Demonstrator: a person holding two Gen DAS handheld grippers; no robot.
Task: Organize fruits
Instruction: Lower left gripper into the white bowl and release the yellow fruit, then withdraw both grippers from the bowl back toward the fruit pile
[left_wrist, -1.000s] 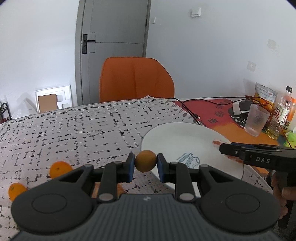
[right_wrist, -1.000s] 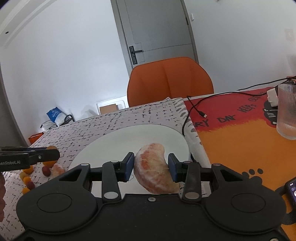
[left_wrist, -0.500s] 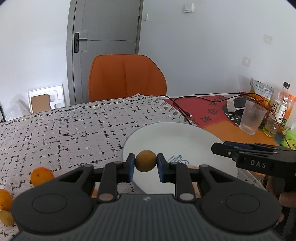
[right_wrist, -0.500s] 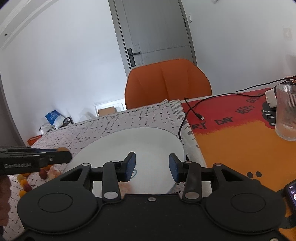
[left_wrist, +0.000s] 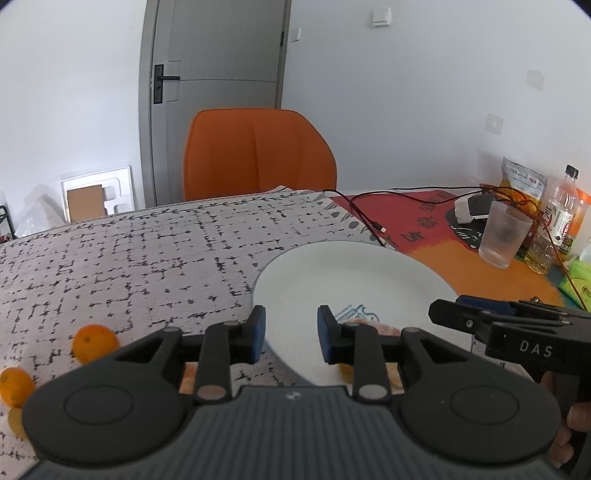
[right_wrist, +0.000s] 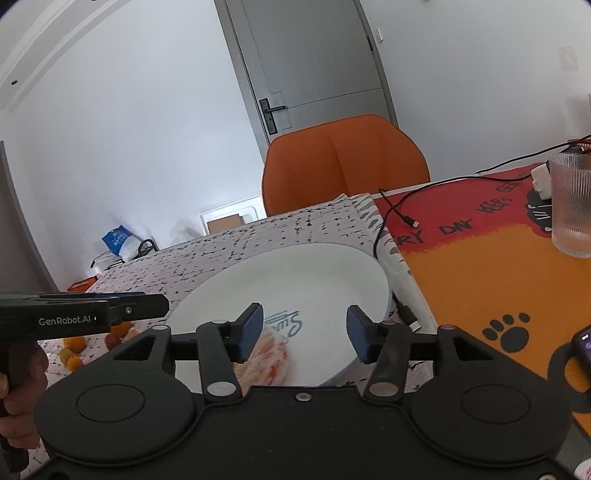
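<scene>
A white plate (left_wrist: 351, 273) lies on the patterned cloth; it also shows in the right wrist view (right_wrist: 295, 280). My left gripper (left_wrist: 291, 334) is open and empty over the plate's near left rim. A bit of small orange fruit (left_wrist: 345, 371) shows under its right finger on the plate. My right gripper (right_wrist: 304, 334) is open and empty over the plate's near part. A peeled pinkish fruit segment (right_wrist: 271, 356) lies on the plate below its left finger; a strip of it shows in the left wrist view (left_wrist: 373, 326).
Small oranges (left_wrist: 94, 343) lie on the cloth at left, more by the other gripper (right_wrist: 74, 347). A ribbed glass (left_wrist: 504, 238), bottles (left_wrist: 559, 214), cables (left_wrist: 369, 218) and a phone (right_wrist: 583, 341) are on the orange mat at right. An orange chair (left_wrist: 258, 151) stands behind the table.
My left gripper has opened and let go of the small orange fruit onto the plate. My right gripper let go of the peeled segment earlier and has opened wider.
</scene>
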